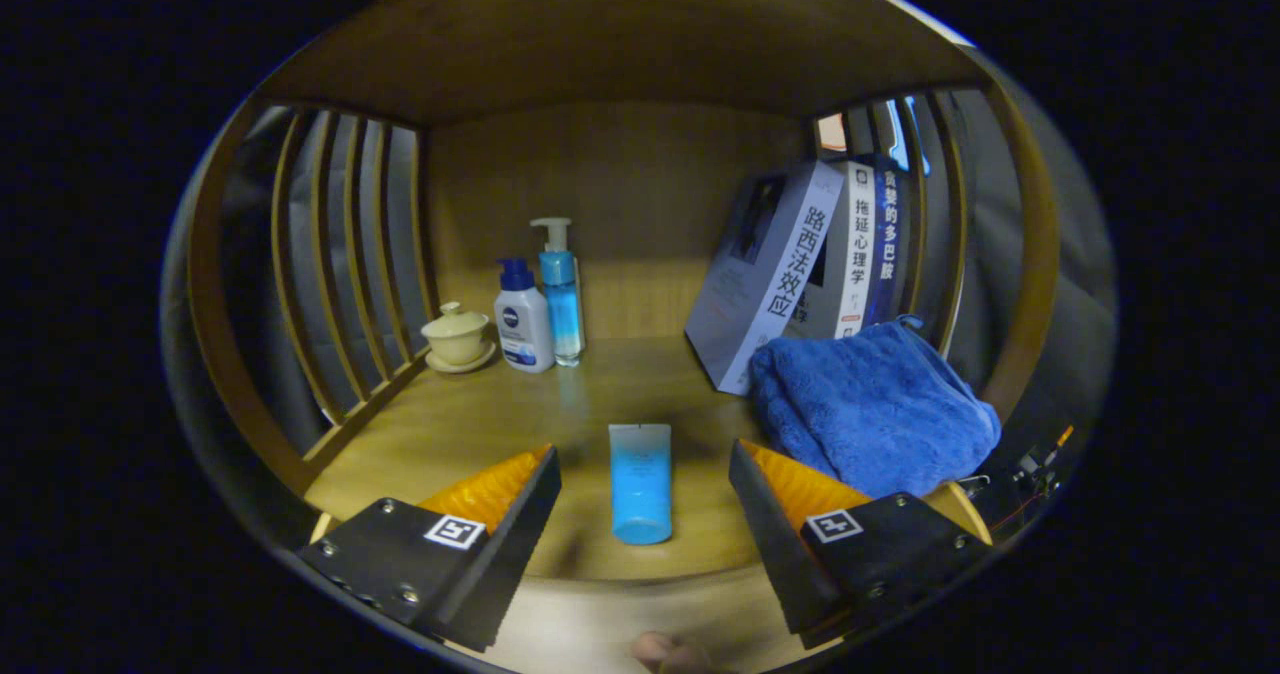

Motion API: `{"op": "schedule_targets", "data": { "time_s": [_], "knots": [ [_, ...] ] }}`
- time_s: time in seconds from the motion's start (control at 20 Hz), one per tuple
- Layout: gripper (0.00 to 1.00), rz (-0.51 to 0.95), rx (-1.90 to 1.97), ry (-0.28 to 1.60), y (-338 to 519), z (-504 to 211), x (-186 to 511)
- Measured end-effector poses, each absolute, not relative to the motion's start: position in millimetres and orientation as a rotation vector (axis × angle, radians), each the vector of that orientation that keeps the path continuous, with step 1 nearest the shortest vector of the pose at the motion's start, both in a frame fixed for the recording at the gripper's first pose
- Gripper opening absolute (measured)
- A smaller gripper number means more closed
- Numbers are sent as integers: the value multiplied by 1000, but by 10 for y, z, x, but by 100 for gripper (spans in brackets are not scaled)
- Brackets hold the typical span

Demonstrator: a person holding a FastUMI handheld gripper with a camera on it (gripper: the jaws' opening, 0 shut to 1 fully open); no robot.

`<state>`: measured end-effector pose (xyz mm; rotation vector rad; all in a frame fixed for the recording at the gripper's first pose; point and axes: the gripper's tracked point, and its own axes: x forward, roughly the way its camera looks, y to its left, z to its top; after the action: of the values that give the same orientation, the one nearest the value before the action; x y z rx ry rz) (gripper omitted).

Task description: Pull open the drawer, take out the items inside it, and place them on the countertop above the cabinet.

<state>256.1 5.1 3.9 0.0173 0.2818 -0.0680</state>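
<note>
- My gripper (pixel 640 494) stands wide apart, its fingers (pixel 500 499) holding nothing.
- A blue tube (pixel 640 481) lies flat on the countertop (pixel 500 414) between the fingers, touching neither, cap end toward me.
- Beyond the tube and to its right sits a folded blue towel (pixel 872 409); its near edge is hidden behind my right finger.
- Behind the towel, leaning books (pixel 800 269) are partly covered by it.
- Well beyond the tube, to its left, stand a pump bottle (pixel 560 289), a white bottle (pixel 523 319) and a lidded cup (pixel 458 336).
- A blurred fingertip (pixel 668 652) is cut off below the tube; I cannot tell more.
</note>
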Motion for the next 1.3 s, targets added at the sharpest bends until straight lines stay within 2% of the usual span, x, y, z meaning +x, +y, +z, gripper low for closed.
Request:
{"op": "schedule_targets", "data": {
  "time_s": [0.3,0.55,0.75,1.0,1.15,1.3],
  "knots": [
    [100,-19,26,221,85,418,1754],
    [100,-37,83,210,-26,529,986],
    [100,-79,93,214,-181,372,399],
    [100,-63,101,222,-108,-17,-189],
    [100,-51,124,260,-37,-387,-410],
    [100,-41,54,197,2,-547,-511]
  ]
}}
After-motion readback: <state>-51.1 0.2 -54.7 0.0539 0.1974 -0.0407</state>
